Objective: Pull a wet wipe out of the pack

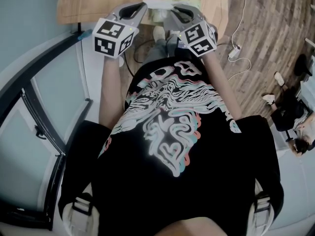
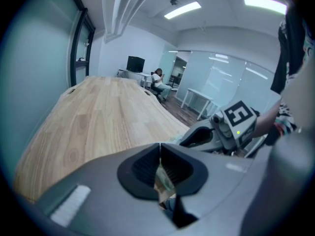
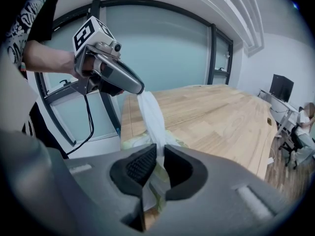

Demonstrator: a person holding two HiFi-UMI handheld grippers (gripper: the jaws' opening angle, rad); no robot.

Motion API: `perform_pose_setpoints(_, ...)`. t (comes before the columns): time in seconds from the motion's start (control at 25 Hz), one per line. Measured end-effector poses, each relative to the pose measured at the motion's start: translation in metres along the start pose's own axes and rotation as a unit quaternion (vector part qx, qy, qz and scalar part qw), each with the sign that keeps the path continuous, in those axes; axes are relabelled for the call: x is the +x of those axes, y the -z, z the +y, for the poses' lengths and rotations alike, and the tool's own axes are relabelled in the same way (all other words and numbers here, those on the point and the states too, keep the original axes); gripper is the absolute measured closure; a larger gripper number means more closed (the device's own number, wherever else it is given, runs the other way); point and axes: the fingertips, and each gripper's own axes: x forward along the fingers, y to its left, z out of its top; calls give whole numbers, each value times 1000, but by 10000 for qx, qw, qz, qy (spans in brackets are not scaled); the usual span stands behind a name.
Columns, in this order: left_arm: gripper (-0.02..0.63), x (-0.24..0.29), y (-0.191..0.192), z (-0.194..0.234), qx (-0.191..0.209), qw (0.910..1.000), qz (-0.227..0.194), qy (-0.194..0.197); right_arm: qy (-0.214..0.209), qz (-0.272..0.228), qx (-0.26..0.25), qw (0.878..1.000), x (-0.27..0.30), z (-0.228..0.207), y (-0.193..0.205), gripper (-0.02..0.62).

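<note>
Table [image 1: 88, 4]: long, pale wood. It ran away from me in both gripper views, and the head view caught only its near edge. A brown plank floor [image 1: 266, 43] lay to the right of it, with a white cable [image 1: 236, 33] trailing across.

Operator: the black printed T-shirt [image 1: 172, 132] filled most of the head view. Both forearms reached forward, and the grippers met tip to tip over the table's near edge.

Left gripper [image 1: 141, 6]: I read its jaws as pressed together, and its own view showed only a thin scrap of pale material between the pads. From the right gripper view I saw its tip [image 3: 140, 89] pinching the upper end of the wet wipe [image 3: 150, 112]. Its marker cube [image 1: 113, 36] faced up.

Right gripper [image 3: 158, 156]: the jaws were closed down to a narrow slit, and the wipe ran straight through it, nipped between the ribbed pads. I could not tell whether the pads also caught the pack underneath.

Pack [image 3: 130, 140]: pale green, lying at the table's near edge directly beneath and behind the right gripper's jaws. In the head view it showed just under the two tips.

Wet wipe: white, drawn out as a twisted band from the pack up to the left gripper, and taut between the two tips.
</note>
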Motion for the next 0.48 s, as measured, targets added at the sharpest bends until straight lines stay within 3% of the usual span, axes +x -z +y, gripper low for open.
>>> perform_pose_setpoints(0.48, 609, -6, 8, 14, -143, 9998, 25, -122, -14, -46, 70, 10000, 4, 0, 1, 548)
